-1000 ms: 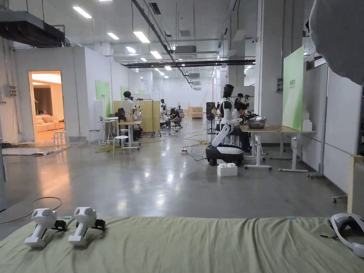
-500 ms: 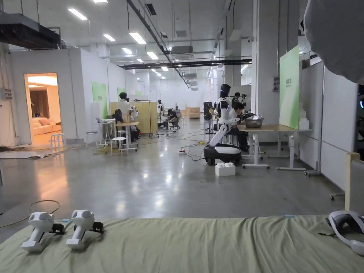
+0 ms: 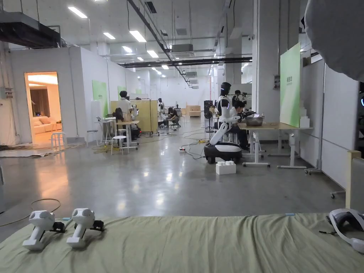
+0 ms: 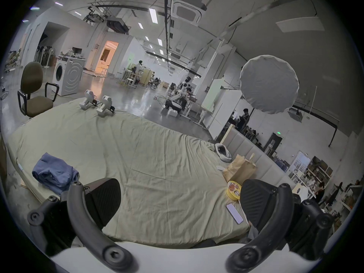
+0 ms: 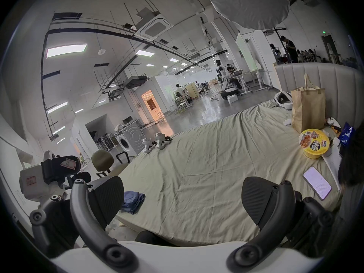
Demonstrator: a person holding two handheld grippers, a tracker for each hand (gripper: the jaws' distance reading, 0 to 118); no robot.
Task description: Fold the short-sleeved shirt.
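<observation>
Pre-grasp: left gripper [image 4: 180, 204] and right gripper [image 5: 183, 201] both spread wide, holding nothing, blue shirt [image 4: 55, 173] bunched at bed [image 4: 157, 159] near-left edge, untouched; next likely reach, grab, spread flat.

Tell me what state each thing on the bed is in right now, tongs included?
Left tongs: open, empty.
Right tongs: open, empty.
Blue shirt: crumpled heap, not yet folded.
Phone: screen lit, lying flat.
Paper bag: upright.
Noodle bowl: lid on.
Two white handheld devices: lying untouched.
</observation>
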